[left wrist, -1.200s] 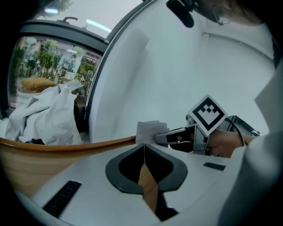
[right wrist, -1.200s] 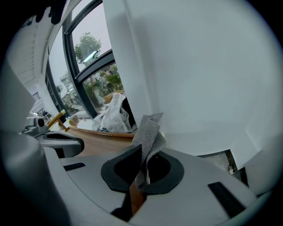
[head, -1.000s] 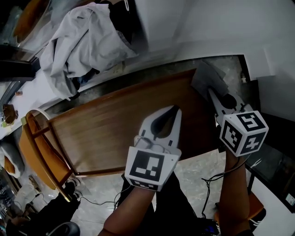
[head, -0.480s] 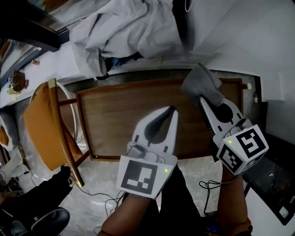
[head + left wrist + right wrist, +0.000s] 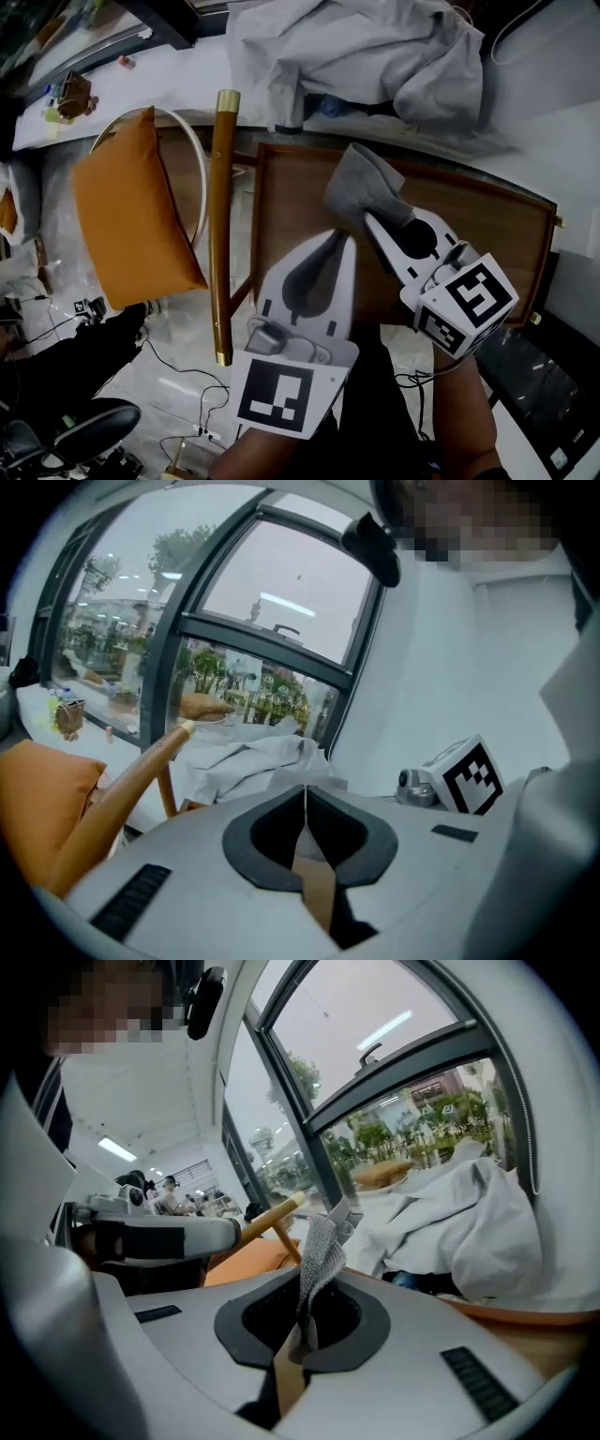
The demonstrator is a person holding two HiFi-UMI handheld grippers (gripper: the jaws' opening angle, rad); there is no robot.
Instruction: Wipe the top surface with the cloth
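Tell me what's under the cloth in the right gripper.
Under the cloth, pinched by the right gripper, is the brown wooden table top. The wood directly beneath is covered, so contact cannot be judged.

The table (image 5: 478, 234) is bare to the right of the cloth (image 5: 361, 183), so there is open room to pass across most of the wood. The chair's wooden rail (image 5: 222, 225) stands just beside the left edge with the orange cushion (image 5: 131, 220) beyond it, and a heap of pale clothes (image 5: 375, 47) lies along the far side. Over the near left part, the left gripper (image 5: 347, 242), jaws together, sits close beside the right gripper (image 5: 368, 217) clamping the cloth, with little gap between them.
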